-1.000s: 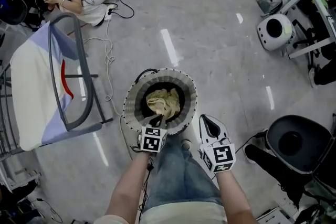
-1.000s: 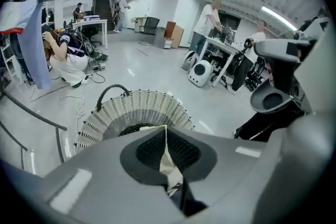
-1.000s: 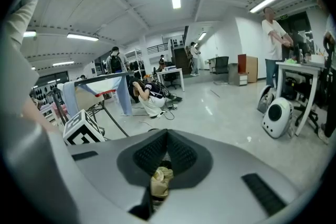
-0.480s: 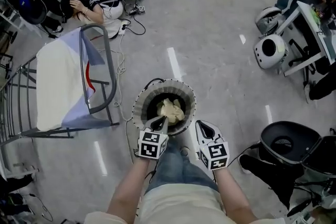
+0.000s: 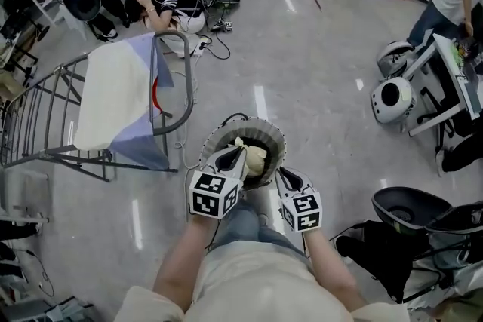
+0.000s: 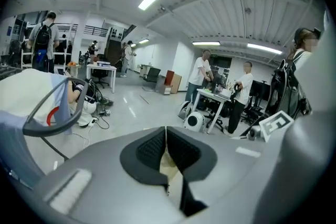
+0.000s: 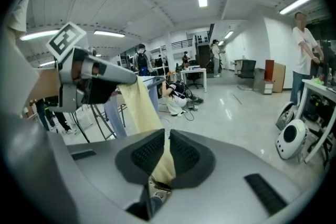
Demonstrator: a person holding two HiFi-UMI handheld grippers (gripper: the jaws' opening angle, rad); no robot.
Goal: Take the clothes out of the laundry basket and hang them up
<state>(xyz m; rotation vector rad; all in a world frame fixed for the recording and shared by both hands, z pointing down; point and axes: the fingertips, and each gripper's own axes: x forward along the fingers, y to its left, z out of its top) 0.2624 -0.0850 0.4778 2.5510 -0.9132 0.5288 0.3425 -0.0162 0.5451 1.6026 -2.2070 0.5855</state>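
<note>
Head view: the left tongs (image 5: 232, 157) lift a crumpled pale yellow cloth (image 5: 255, 157) over the near rim of the round ribbed laundry basket (image 5: 219, 141) on the floor, with the right tongs (image 5: 285, 177) just beside.

Left gripper view: the tongs are clamped on the cloth.

Right gripper view: the tongs have just been easing apart, with the cloth pinched between them.

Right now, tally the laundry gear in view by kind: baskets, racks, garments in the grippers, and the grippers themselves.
Laundry basket: 1
Drying rack: 1
Yellow garment: 1
Grippers: 2, the left gripper and the right gripper, whose jaws have just been opening, garment between them
Total: 5
</note>
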